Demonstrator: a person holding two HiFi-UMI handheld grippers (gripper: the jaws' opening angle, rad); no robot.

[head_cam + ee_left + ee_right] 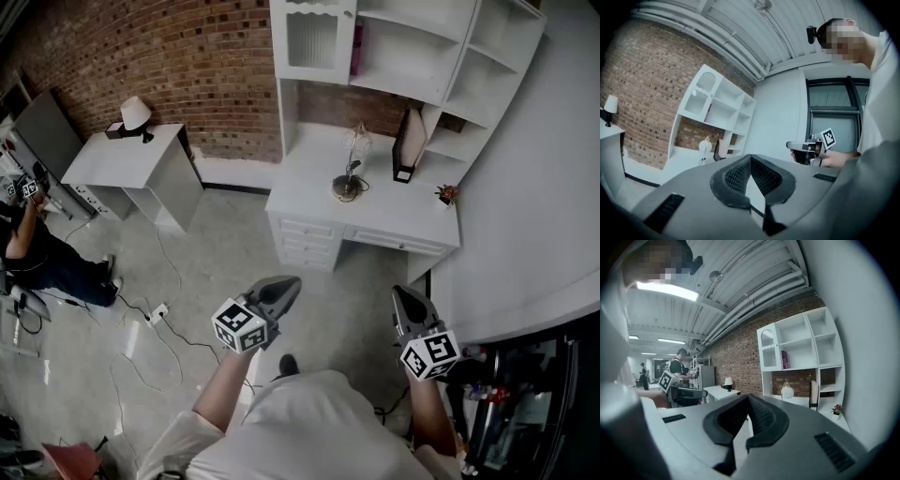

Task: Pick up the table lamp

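Observation:
A table lamp (351,169) with a pale rounded shade and a round base stands on the white desk (375,211), far ahead of both grippers. It also shows small in the left gripper view as the lamp (706,146) and in the right gripper view as the lamp (787,391). My left gripper (286,284) is held over the floor, shut and empty, jaws (751,161) together. To its right my right gripper (403,294) is also shut and empty, pads (749,401) meeting. Both point toward the desk.
A second lamp (136,114) with a white shade sits on a side table (122,164) at the left. The desk carries a file holder (408,145), a small flower pot (446,195) and a shelf unit (412,47). Cables (150,323) cross the floor. A person (42,253) stands at far left.

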